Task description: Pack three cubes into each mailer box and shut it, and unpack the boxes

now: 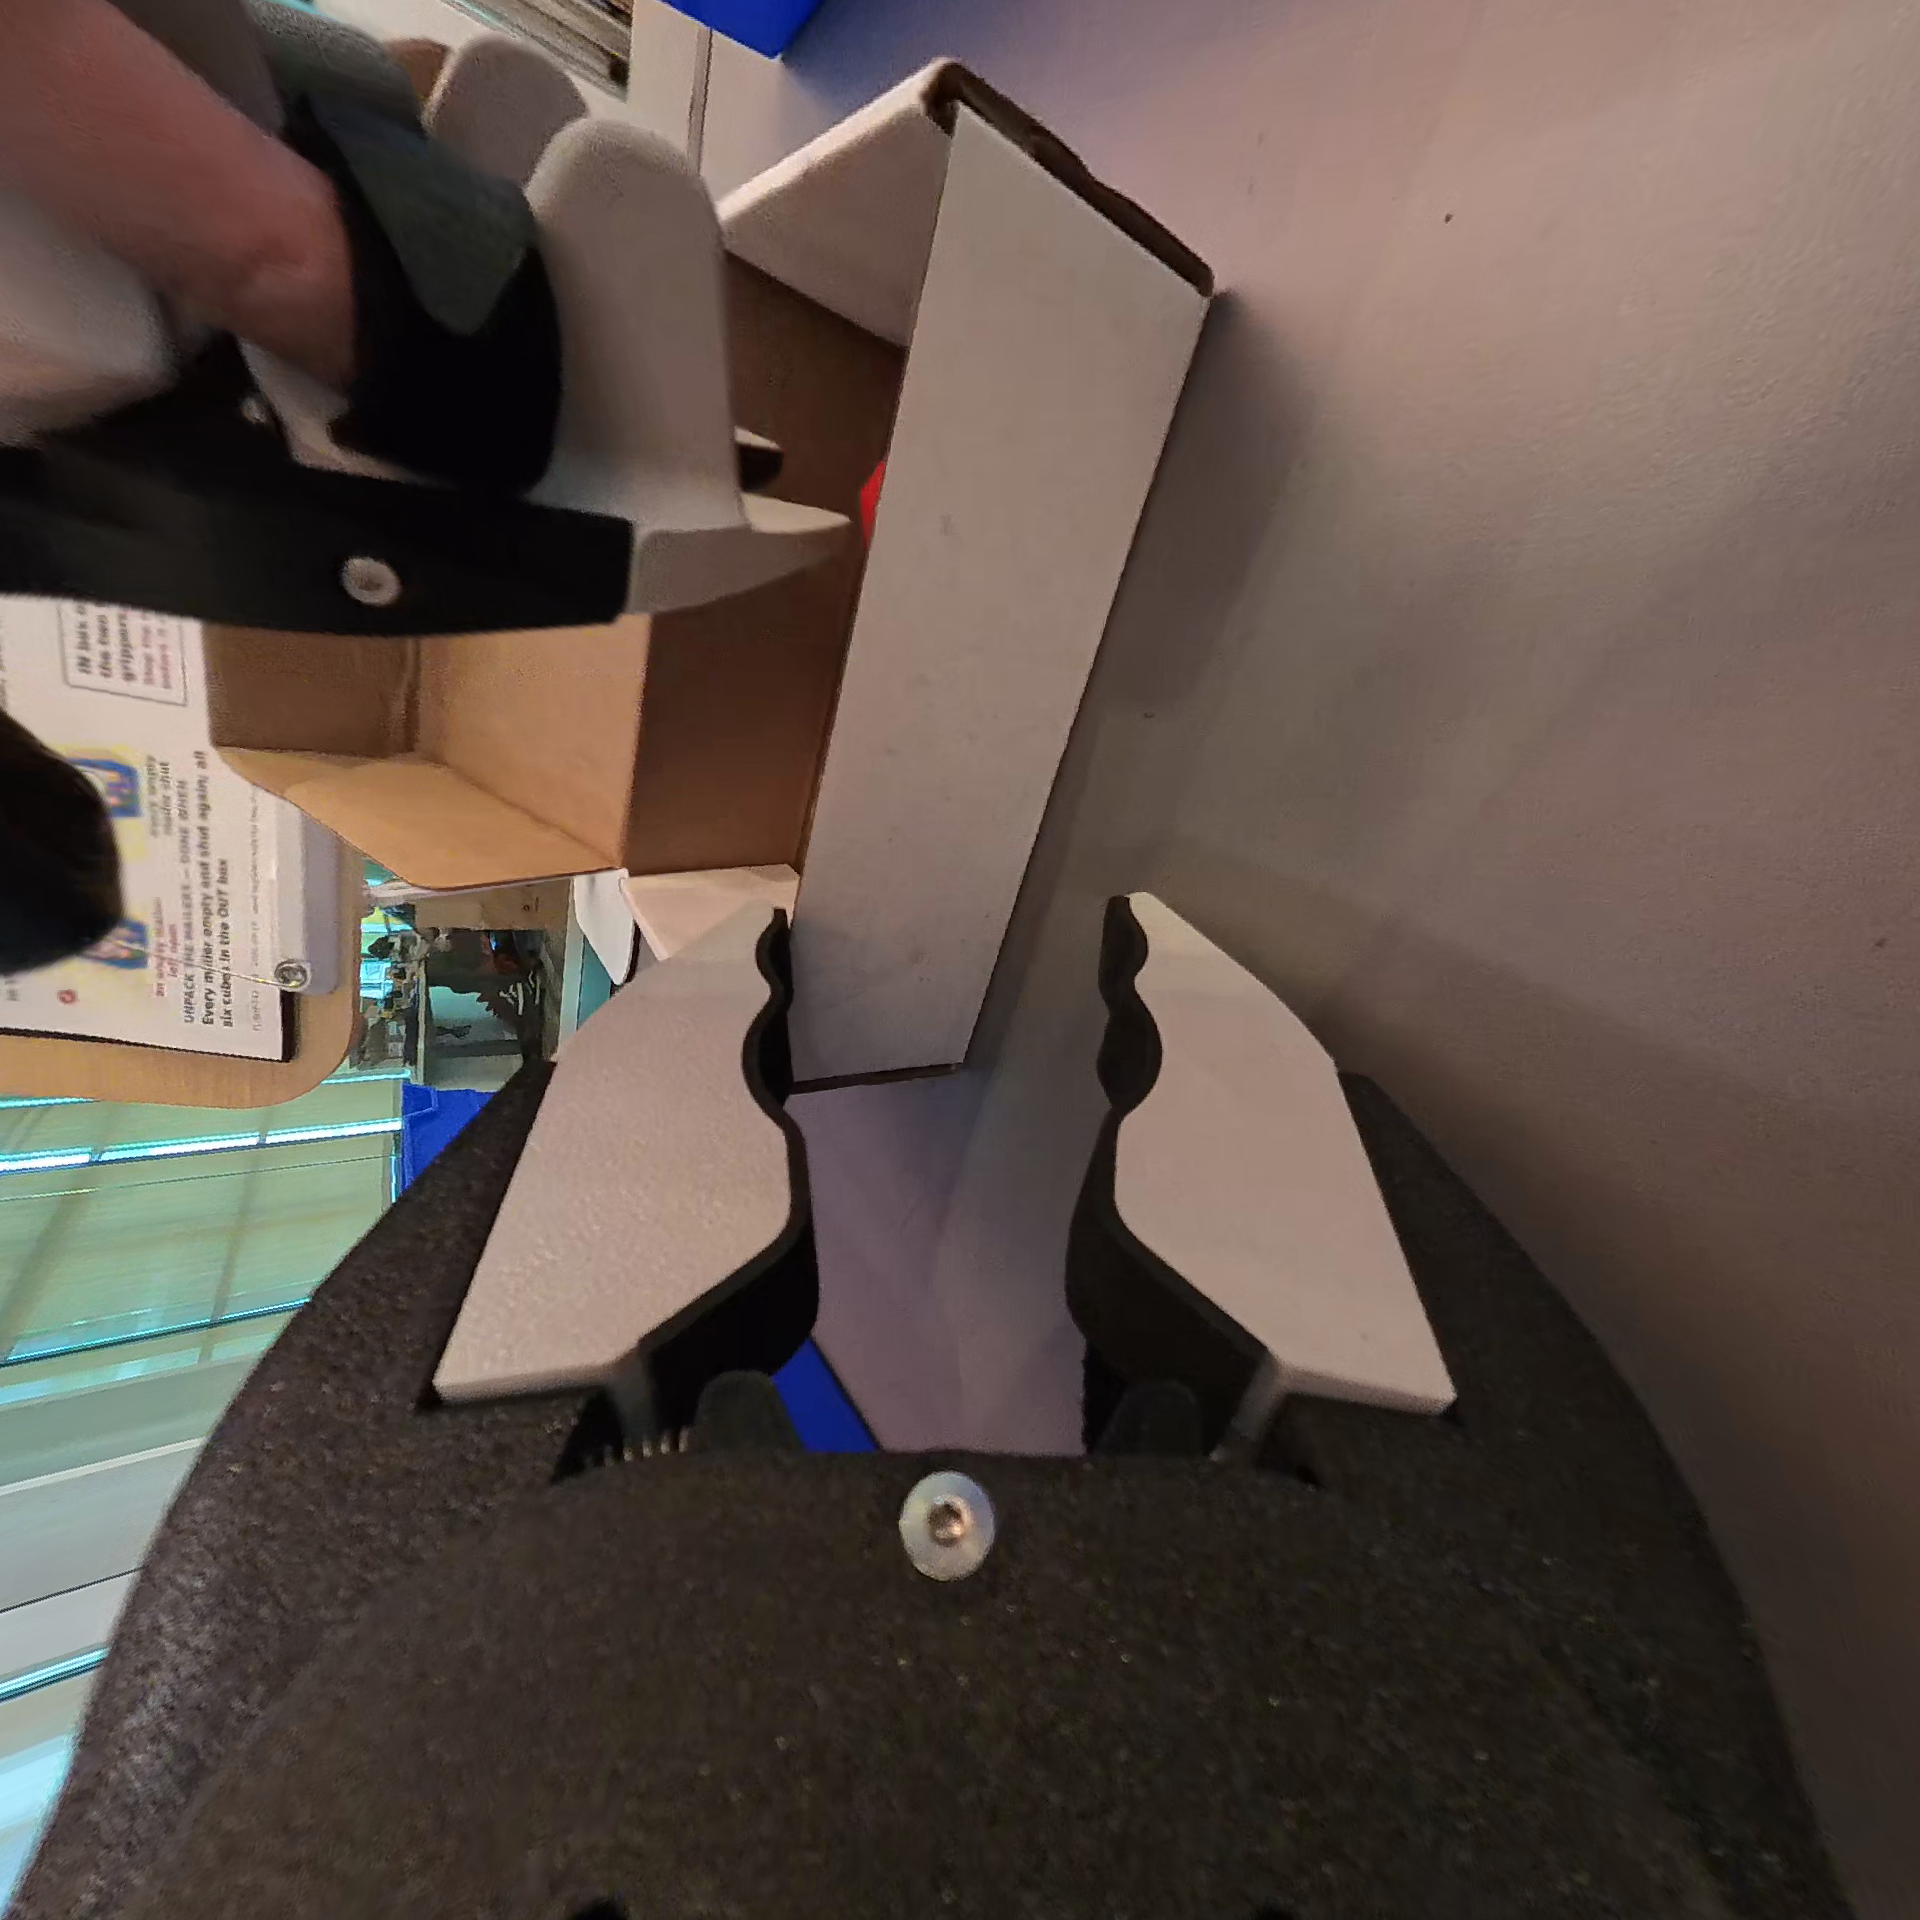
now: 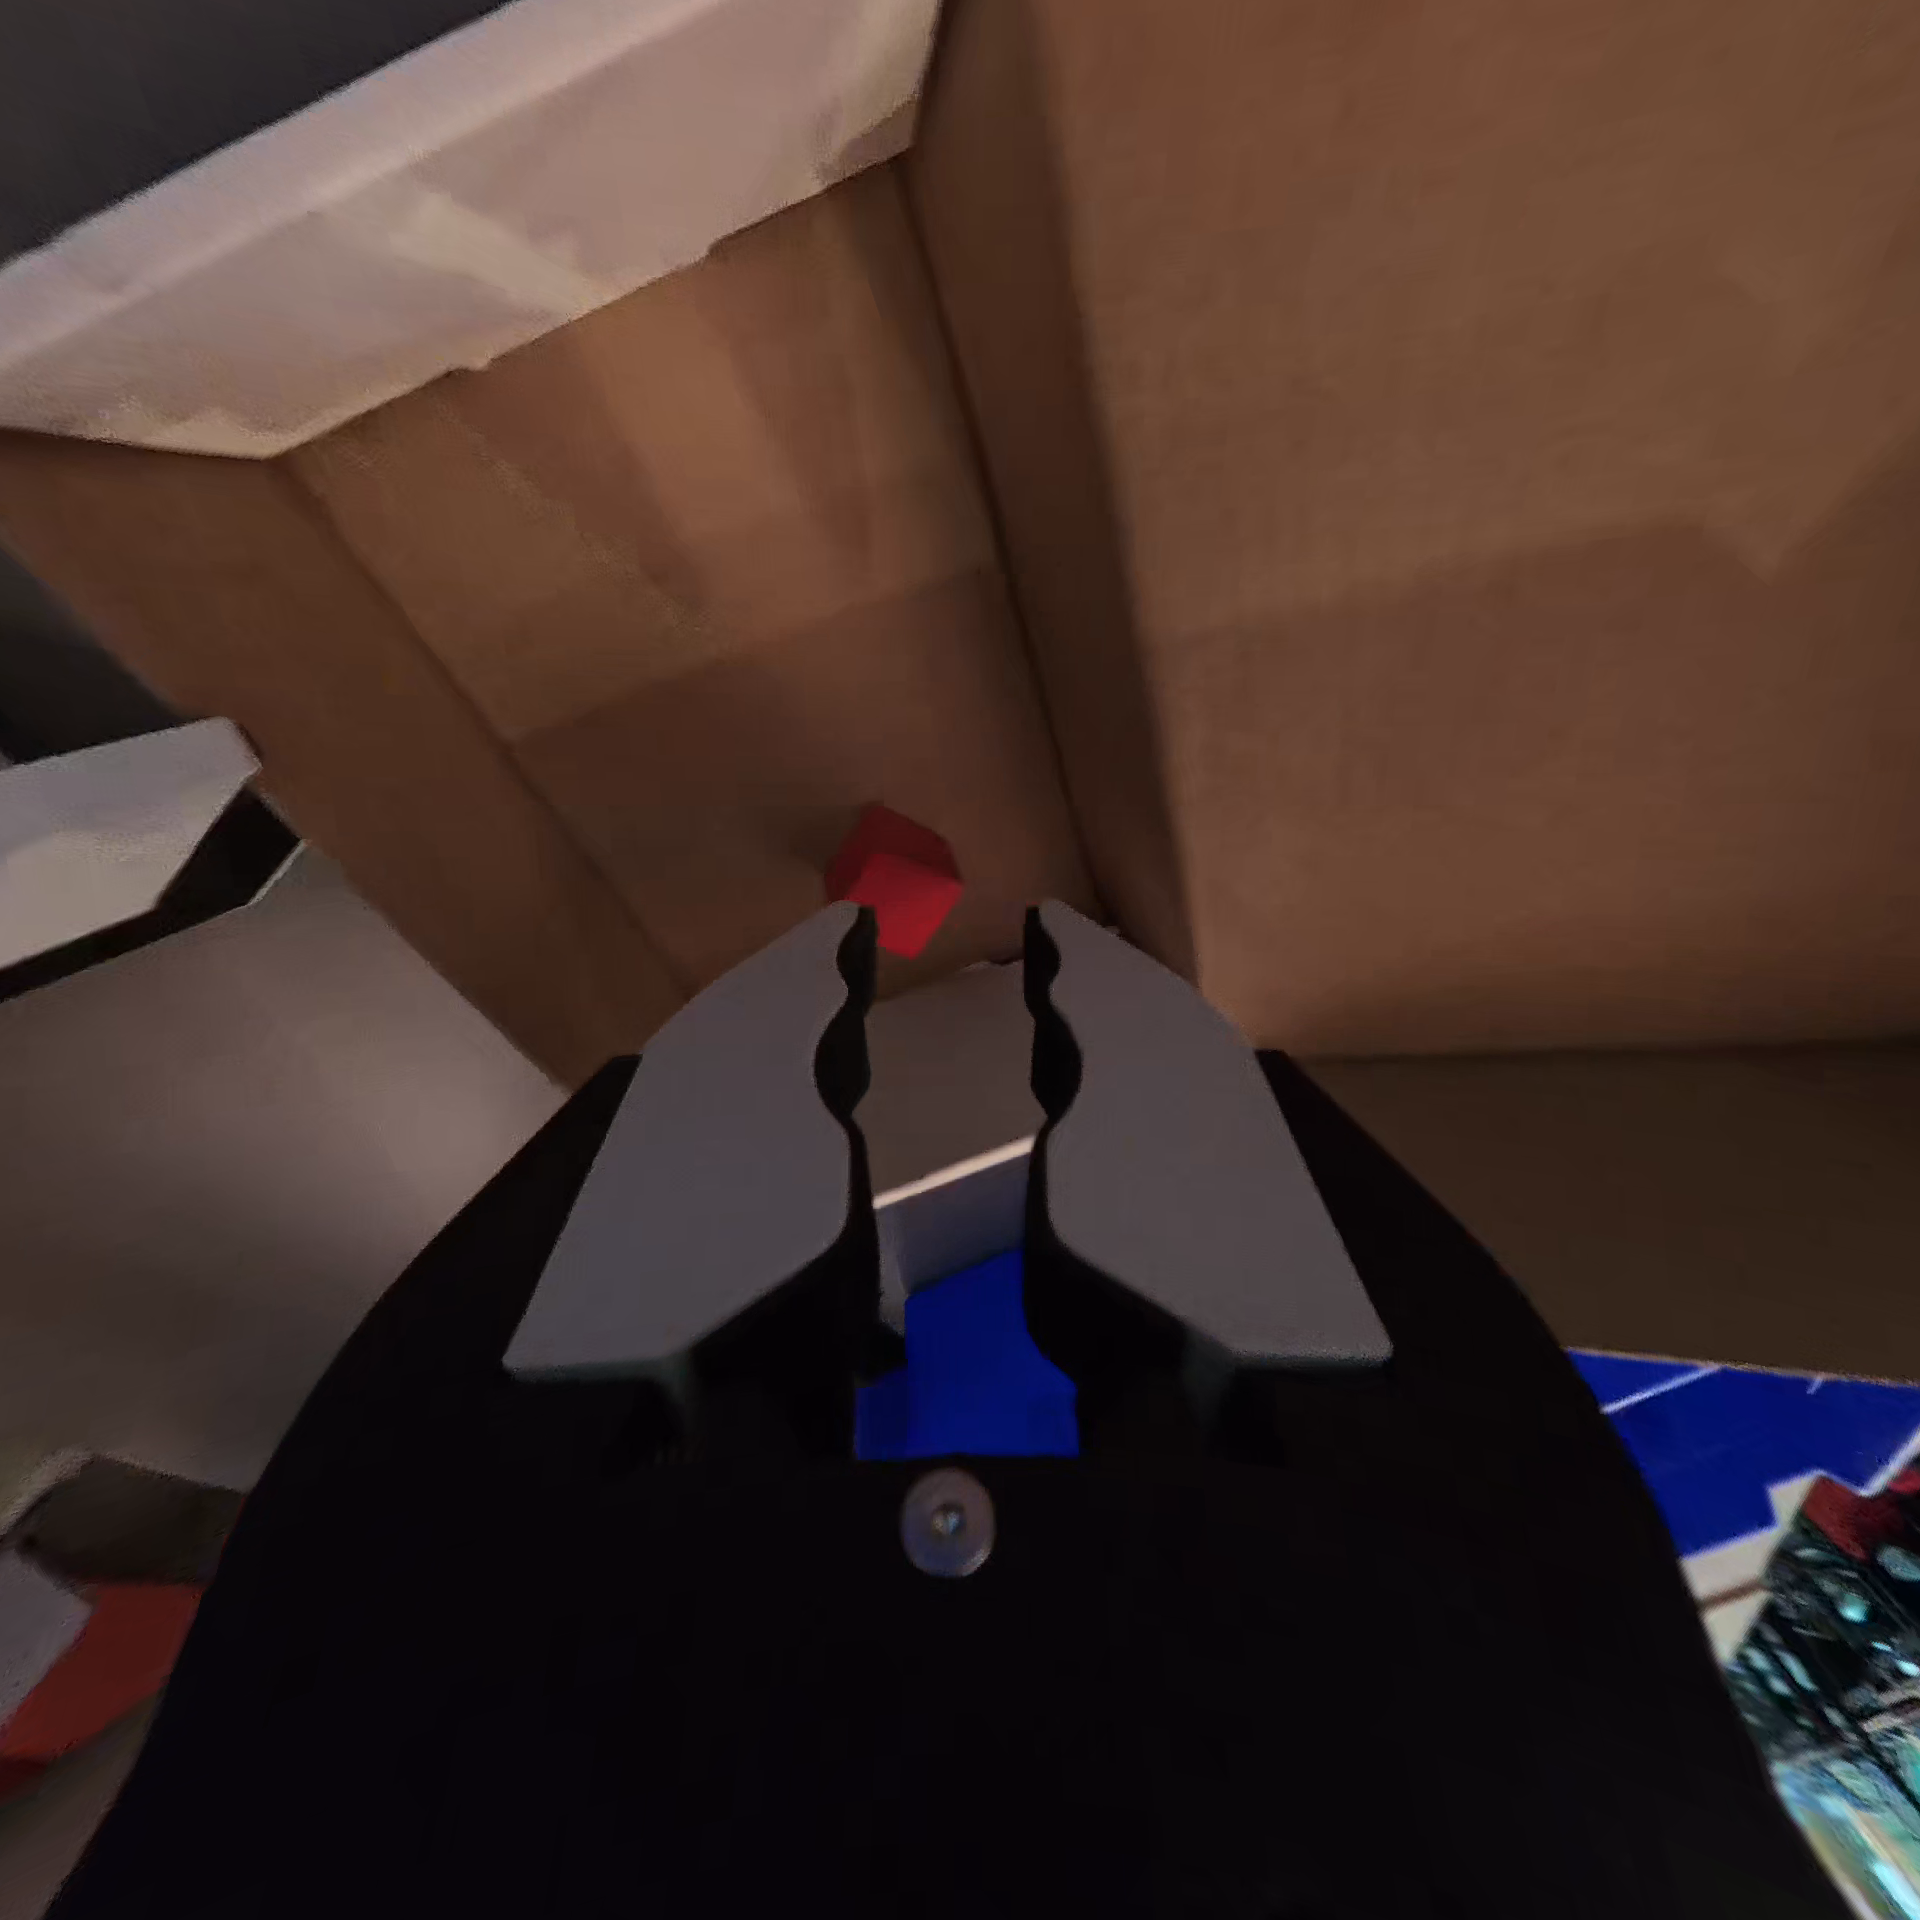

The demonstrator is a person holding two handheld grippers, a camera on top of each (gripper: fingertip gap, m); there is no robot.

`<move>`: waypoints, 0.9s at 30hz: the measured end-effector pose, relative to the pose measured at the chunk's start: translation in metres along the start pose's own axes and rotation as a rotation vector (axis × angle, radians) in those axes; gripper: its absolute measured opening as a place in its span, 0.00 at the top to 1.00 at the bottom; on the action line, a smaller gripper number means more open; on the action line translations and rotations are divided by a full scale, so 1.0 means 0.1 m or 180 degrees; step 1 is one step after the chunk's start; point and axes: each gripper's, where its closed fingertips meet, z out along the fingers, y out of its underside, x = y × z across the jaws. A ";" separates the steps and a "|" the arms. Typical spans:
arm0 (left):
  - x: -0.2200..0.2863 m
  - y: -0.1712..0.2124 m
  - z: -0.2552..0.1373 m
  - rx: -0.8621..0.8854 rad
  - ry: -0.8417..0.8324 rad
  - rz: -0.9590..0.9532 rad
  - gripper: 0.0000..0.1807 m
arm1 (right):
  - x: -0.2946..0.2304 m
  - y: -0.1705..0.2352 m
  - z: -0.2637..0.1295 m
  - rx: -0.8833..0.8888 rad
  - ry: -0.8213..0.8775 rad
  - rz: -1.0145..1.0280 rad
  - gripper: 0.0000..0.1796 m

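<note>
Matt cardboard mailer box (image 1: pixel 997 623)

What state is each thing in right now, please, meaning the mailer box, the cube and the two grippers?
Mailer box: open, lid up, resting on the grey table.
Red cube: inside the box, loose, not gripped.
Left gripper: open, jaws either side of the box's white front wall, not clamped.
Right gripper: open, empty, reaching into the box just short of the cube.

A cube (image 2: pixel 894 878) lies inside the open mailer box (image 1: pixel 987 623), which rests on the table (image 1: pixel 1558 727).
</note>
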 end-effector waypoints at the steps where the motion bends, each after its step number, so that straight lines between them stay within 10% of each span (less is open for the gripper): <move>1: 0.00 0.00 0.00 -0.0002 -0.0001 -0.0001 0.68 | 0.02 -0.01 -0.01 0.0041 -0.0019 0.0082 0.83; 27: 0.00 0.01 0.00 -0.0009 -0.0012 0.0006 0.68 | -0.12 0.08 0.26 -0.0349 -0.0486 0.0337 0.87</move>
